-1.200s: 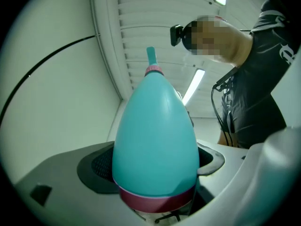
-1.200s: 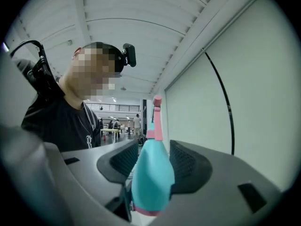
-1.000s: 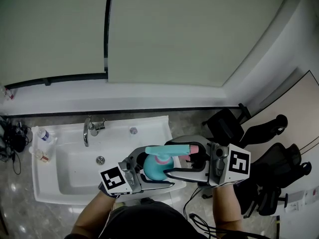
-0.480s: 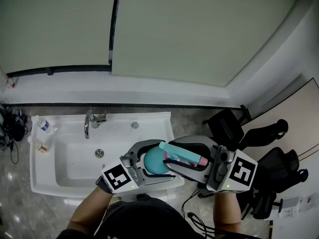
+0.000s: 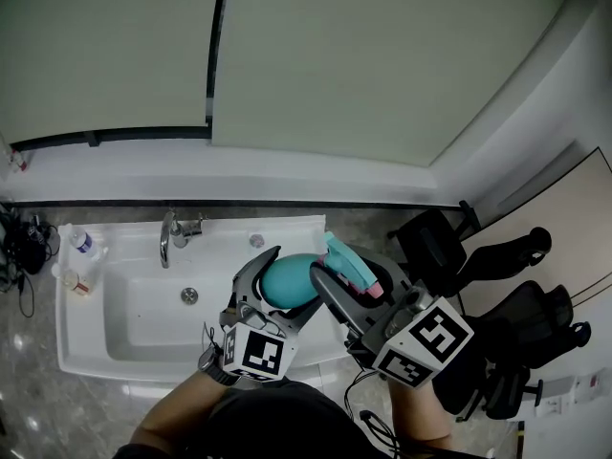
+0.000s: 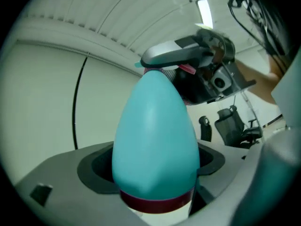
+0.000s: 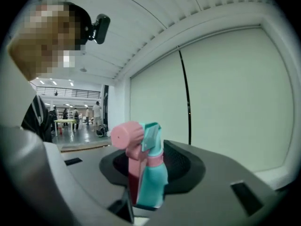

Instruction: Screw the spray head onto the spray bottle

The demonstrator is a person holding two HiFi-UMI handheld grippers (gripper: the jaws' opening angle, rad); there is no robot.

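In the head view my left gripper is shut on the teal spray bottle, held over the sink's right end. My right gripper is closed on the teal-and-pink spray head, which sits at the bottle's narrow top. Its jaws have just been closing, with the spray head between them. The left gripper view shows the bottle filling the jaws, a dark red band near its base, and the right gripper at its tip. In the right gripper view the spray head stands between the jaws, its pink nozzle pointing left.
A white sink with a chrome faucet lies below left, small bottles at its left edge. Black office chairs stand at the right. A window sill and pale blinds run behind.
Both grippers have swung round and shifted slightly left and down. The bottle's top now points up-right, and the spray head has turned from lying level to slanting down-right.
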